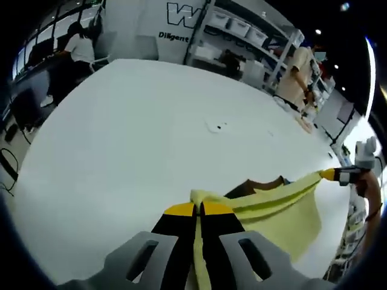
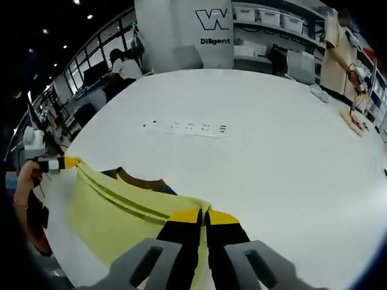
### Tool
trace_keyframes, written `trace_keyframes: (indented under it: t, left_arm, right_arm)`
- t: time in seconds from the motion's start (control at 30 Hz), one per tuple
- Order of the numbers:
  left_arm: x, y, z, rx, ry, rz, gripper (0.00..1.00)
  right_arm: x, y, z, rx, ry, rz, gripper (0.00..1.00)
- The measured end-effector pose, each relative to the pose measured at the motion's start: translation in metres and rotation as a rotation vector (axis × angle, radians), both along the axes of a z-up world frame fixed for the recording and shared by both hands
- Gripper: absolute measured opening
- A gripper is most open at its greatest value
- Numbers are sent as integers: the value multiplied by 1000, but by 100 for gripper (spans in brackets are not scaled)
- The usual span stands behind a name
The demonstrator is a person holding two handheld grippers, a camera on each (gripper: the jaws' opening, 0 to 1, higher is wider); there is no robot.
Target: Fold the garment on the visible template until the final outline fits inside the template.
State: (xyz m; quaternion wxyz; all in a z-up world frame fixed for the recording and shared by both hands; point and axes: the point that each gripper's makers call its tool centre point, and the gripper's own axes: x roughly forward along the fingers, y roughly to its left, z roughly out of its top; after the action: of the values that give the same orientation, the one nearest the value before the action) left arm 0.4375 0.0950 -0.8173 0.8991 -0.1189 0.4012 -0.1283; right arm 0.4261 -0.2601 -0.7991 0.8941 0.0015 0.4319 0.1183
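Note:
A pale yellow garment [image 1: 284, 208] hangs stretched between both grippers above a white table [image 1: 139, 133]. My left gripper [image 1: 198, 208] is shut on one corner of it, yellow tips pressed together. In the left gripper view the right gripper [image 1: 335, 175] pinches the far corner at the right edge. In the right gripper view my right gripper [image 2: 204, 214] is shut on the garment [image 2: 115, 211], and the left gripper [image 2: 63, 163] holds the other corner at the left. A dark brown and blue patch [image 2: 142, 180] shows behind the cloth's top edge.
A strip of small marks [image 2: 190, 127] lies on the table [image 2: 272, 157] beyond the garment. A person in beige [image 2: 335, 54] stands at the far right edge, another person [image 1: 78, 45] sits at the far left. Shelves with bins [image 1: 242, 30] line the back.

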Motion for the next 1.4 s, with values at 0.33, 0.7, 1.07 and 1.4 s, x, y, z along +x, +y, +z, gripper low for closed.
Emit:
trace_keyframes:
  t: [0.33,0.7,1.07,1.4]
  left_arm:
    - [4,-3,-22,4,9,-9,2]
    - [4,-4,-31,59,-27,-69,2]
    - [9,-3,-19,196,-158,-248,12]
    - [2,1,-15,385,-262,-528,48]
  right_arm:
    - [6,0,-31,24,-8,2,0]
    - [4,1,-49,-18,-2,44,0]
    - [7,4,-39,-79,-109,104,22]
    - [-7,14,-43,-87,-134,215,40]
